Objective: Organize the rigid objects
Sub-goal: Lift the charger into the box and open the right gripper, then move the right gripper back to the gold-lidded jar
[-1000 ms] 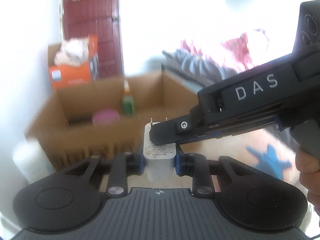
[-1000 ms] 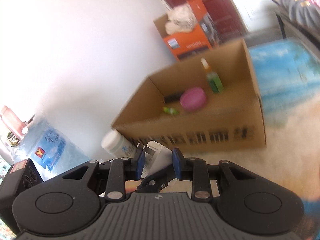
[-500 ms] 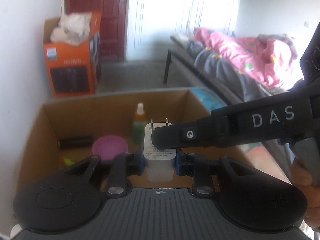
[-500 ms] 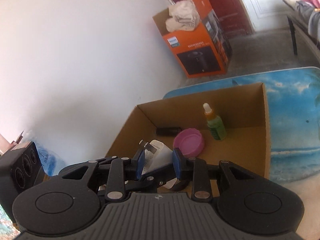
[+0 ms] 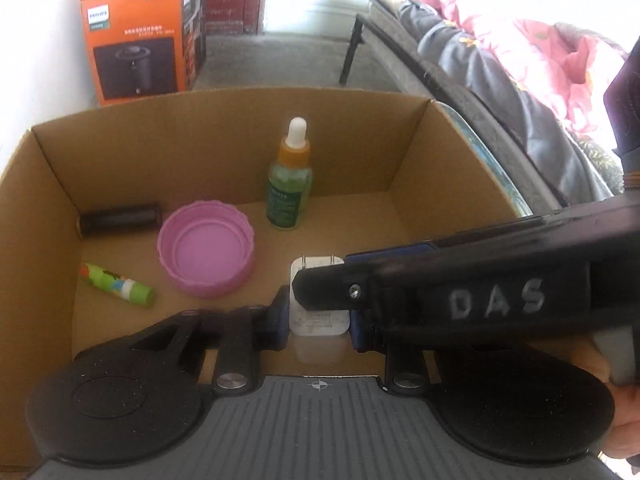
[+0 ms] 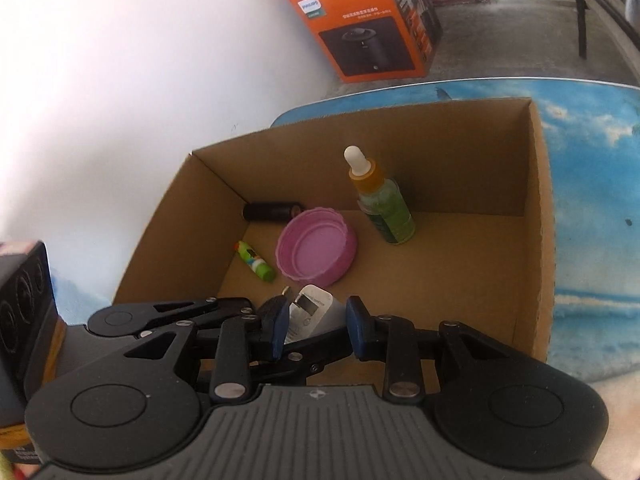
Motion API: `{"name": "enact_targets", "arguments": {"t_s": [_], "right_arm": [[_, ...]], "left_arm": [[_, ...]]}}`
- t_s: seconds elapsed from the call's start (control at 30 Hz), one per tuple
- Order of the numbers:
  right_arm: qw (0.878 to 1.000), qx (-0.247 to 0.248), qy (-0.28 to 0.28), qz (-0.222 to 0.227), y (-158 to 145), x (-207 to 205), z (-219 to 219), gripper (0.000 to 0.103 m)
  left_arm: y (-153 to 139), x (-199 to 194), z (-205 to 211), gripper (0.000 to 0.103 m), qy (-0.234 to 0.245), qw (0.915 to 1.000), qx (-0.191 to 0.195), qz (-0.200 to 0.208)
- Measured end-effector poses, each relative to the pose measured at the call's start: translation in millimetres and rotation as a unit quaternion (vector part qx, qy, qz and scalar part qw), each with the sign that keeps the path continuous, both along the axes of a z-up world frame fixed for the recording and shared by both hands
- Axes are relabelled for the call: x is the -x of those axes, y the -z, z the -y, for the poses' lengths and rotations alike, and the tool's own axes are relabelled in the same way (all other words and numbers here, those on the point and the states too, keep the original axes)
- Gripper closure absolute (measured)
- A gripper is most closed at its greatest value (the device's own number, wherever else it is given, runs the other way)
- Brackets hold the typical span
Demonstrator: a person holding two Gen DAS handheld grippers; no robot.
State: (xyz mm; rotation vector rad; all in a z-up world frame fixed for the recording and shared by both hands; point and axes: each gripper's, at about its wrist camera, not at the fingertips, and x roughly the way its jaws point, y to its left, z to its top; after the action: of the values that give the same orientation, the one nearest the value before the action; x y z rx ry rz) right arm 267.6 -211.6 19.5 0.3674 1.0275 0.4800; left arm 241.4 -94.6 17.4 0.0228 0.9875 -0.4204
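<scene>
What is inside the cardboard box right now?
In the cardboard box: dropper bottle upright, pink lid, black cylinder, green glue stick. Grippers hide the near floor.

Inside the box (image 5: 404,140), my free floor is the right half, bare cardboard from the bottle (image 5: 289,184) to the right wall. The left half is crowded: the pink lid (image 5: 206,248) in the middle, the glue stick (image 5: 116,285) near the left wall, a black cylinder (image 5: 120,218) against the back corner. The walls hem every side; the top is open.
</scene>
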Motion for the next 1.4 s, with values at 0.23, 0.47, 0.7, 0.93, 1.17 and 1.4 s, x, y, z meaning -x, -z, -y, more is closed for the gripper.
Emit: {"name": "enact_targets", "arguments": {"t_s": [0.23,0.47,0.7,0.93,1.17,1.4], "right_arm": [[1.0,0.015,-0.002,-0.001,3,-7,-5,0.067],[1.0,-0.001,0.009,0.015,-6,2,0,0.067],[0.995,-0.049,0.028,0.081,-38,48,17,0.053],[0.983,-0.077,0.077,0.151,-59,126,37,0.028],[0.973,-0.064,0.135,0.176,-55,195,41,0.002],[0.971,-0.013,0.152,0.184,-46,249,26,0.0]], "left_arm": [[-2,1,-2,0.072,-0.006,0.9999,0.01,-0.006],[-14,12,1,0.049,-0.002,0.9994,0.016,0.03],[-39,49,-5,0.019,0.008,0.996,0.024,0.086],[-57,112,-17,0.001,0.028,0.9855,0.036,0.163],[-47,152,-32,0.0,0.017,0.9848,0.059,0.163],[-30,185,-46,0.0,0.015,0.985,0.05,0.165]]}}
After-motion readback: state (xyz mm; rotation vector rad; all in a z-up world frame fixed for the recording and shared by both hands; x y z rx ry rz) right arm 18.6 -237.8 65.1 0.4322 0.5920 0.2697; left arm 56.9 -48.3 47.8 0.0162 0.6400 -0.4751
